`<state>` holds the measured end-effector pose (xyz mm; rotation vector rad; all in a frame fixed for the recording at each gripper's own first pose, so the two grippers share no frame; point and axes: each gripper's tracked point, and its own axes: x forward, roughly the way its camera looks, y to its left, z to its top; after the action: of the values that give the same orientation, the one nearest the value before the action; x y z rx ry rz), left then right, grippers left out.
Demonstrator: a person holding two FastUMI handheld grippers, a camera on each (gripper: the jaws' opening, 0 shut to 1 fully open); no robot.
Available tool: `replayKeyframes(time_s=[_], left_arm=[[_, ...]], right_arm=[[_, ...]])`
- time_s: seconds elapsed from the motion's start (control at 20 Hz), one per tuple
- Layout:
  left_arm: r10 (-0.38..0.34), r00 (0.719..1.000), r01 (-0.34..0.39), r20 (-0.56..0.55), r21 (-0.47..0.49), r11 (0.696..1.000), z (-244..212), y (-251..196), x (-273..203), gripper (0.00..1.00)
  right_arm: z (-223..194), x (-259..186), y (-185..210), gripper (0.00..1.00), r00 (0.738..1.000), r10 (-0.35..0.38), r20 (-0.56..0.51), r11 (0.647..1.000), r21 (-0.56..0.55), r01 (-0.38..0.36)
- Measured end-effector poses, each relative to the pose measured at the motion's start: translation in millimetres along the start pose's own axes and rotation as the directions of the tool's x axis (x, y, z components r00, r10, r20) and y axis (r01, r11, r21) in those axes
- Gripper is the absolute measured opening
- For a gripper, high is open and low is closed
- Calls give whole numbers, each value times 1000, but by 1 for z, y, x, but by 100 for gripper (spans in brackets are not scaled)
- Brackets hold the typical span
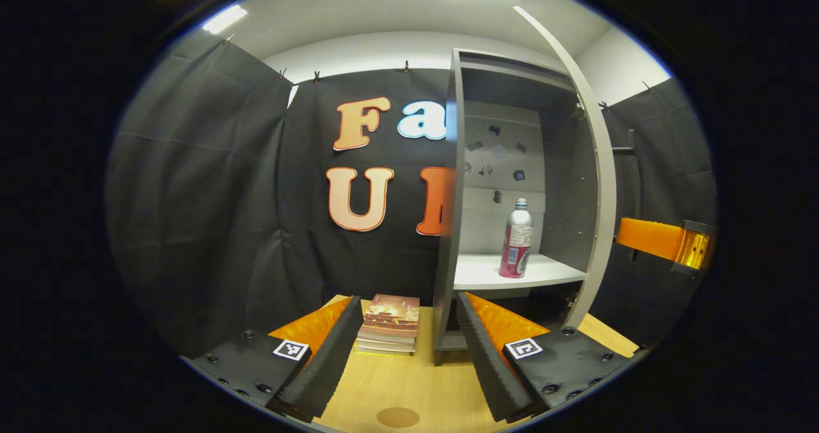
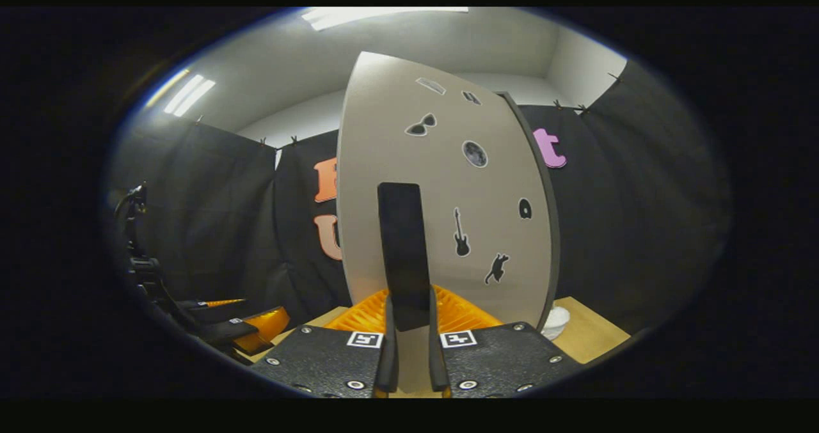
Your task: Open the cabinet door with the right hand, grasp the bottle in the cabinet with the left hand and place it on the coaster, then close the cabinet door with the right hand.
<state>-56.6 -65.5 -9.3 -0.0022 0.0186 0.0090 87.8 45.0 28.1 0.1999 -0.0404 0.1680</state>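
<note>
Item one: your left gripper, held low over the light wooden tabletop, jaws spread wide with nothing between them.

Item two: your right gripper, jaws drawn narrow and closed on the tall black bar handle of the grey cabinet door. In the left gripper view this gripper appears beyond the door's outer face.

Item three: the grey cabinet door, swung open and seen edge-on in the left gripper view. Its front carries small black stickers, among them a guitar and a cat.

Item four: the grey open-fronted cabinet, standing on the tabletop against the black cloth wall.

Item five: the silver metal bottle with a red and white label, your task's thing, upright on the white cabinet shelf, towards the shelf's middle, well apart from your left gripper.

Item six: a round brown coaster, flat on the tabletop just ahead of your left gripper's fingers.

Item seven: a short stack of books with a reddish cover, lying on the tabletop just left of the cabinet.

Item eight: a small white object on the tabletop behind the door's lower corner; you cannot tell what it is.
</note>
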Motion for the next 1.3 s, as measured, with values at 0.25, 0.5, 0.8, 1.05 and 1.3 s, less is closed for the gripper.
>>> replayKeyframes(time_s=[0.25, 0.5, 0.8, 1.05, 1.3], left_arm=[[-4, 1000, 5, -12, 17, 1000, -7, -27, -30, 96], [-83, 996, 83, -10, 28, 996, 0, -58, -34, 93], [-177, 984, 176, 21, 25, 984, 13, -92, -21, 96], [-199, 980, 199, 11, 30, 980, 8, -91, -16, 96], [-230, 973, 230, 8, 13, 973, 8, -99, -10, 96]], right_arm=[[0, -4, -10, 22, 998, 59, -33, 998, 28, -58], [0, -7, -21, 33, 999, -23, -31, 1000, 19, 24], [0, -11, -34, 41, 992, -116, -52, 993, 13, 117], [0, -16, -57, 41, 966, -254, -41, 967, -20, 253], [2, -20, -90, 41, 926, -377, -28, 925, -51, 376]])
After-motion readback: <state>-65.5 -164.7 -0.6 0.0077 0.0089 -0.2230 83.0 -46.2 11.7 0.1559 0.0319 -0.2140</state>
